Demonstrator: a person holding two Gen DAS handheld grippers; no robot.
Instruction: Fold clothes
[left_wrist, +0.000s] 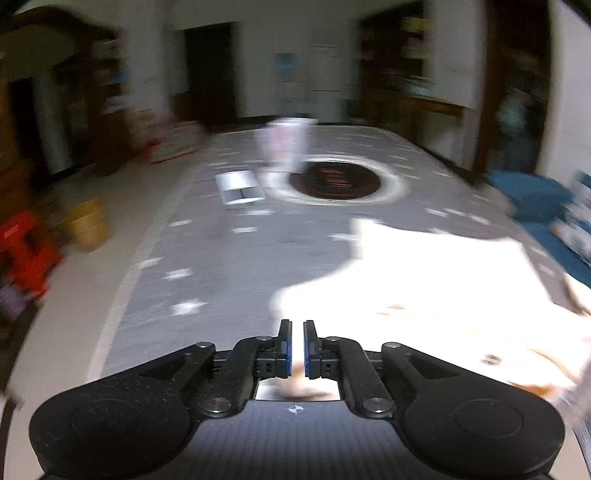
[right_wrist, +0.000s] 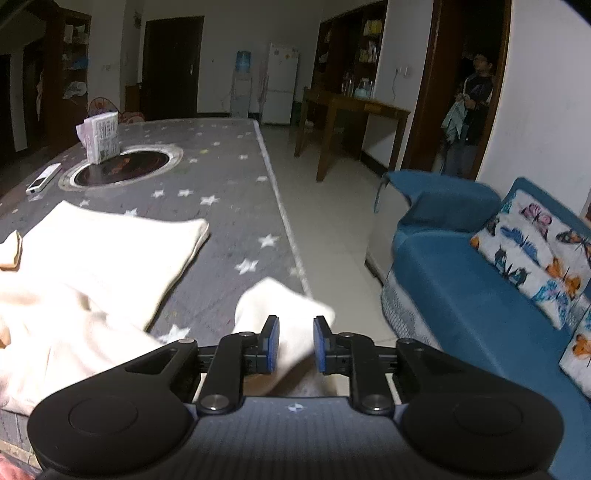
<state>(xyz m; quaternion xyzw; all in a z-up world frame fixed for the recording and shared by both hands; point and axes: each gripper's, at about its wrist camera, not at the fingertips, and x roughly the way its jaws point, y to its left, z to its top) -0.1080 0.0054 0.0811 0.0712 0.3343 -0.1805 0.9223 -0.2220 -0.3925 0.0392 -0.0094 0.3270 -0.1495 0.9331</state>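
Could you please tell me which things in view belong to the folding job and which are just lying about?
Job:
cream garment
its sleeve end
left tool
right tool

Lying about:
tissue pack
remote
round hotplate
blue sofa
butterfly cushion

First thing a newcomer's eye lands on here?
The cream garment sprawled over the near end of the star-print table, one end between the right claw pads. Then the blue sofa with the butterfly cushion at right, and the dark round inset mid-table.
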